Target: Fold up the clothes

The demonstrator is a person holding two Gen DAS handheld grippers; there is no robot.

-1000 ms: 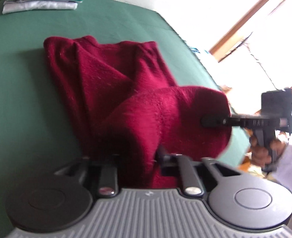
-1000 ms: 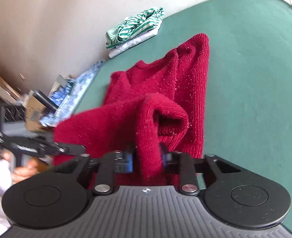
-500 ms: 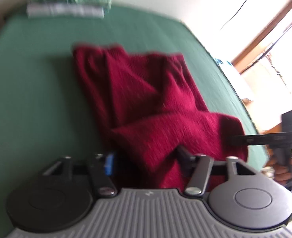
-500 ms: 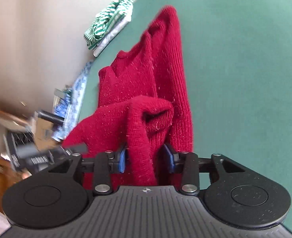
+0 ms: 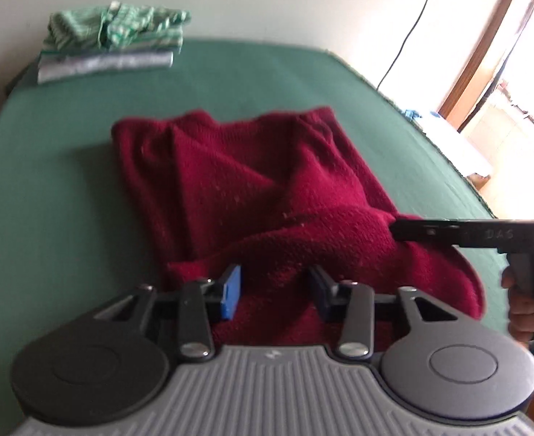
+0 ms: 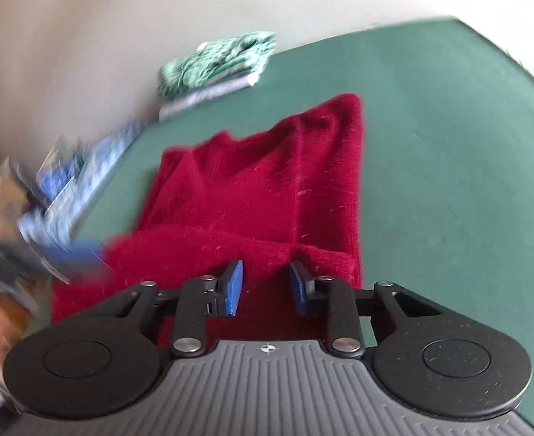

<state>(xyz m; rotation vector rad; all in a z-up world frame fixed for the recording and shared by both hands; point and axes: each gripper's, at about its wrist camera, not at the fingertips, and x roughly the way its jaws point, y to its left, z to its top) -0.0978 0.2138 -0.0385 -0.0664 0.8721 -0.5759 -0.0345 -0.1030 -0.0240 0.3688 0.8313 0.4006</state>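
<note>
A dark red knitted sweater lies on the green table, its near part folded back over itself in a thick roll. My left gripper is open at the near edge, its blue pads standing either side of the roll. The right gripper comes in from the right, held by a hand, its tip at the sweater's right edge. In the right wrist view the sweater lies flat and my right gripper is open over its near fold. The left gripper is a blur at the left.
A stack of folded clothes, green-striped on top, sits at the table's far edge by the wall, also the stack. Blue-patterned items lie off the table's left side. A wooden window frame stands beyond the right edge.
Both grippers have opened and let go of the sweater. The lifted fold has been laid down onto the rest of the sweater, and both grippers have drawn back toward the near edge.
</note>
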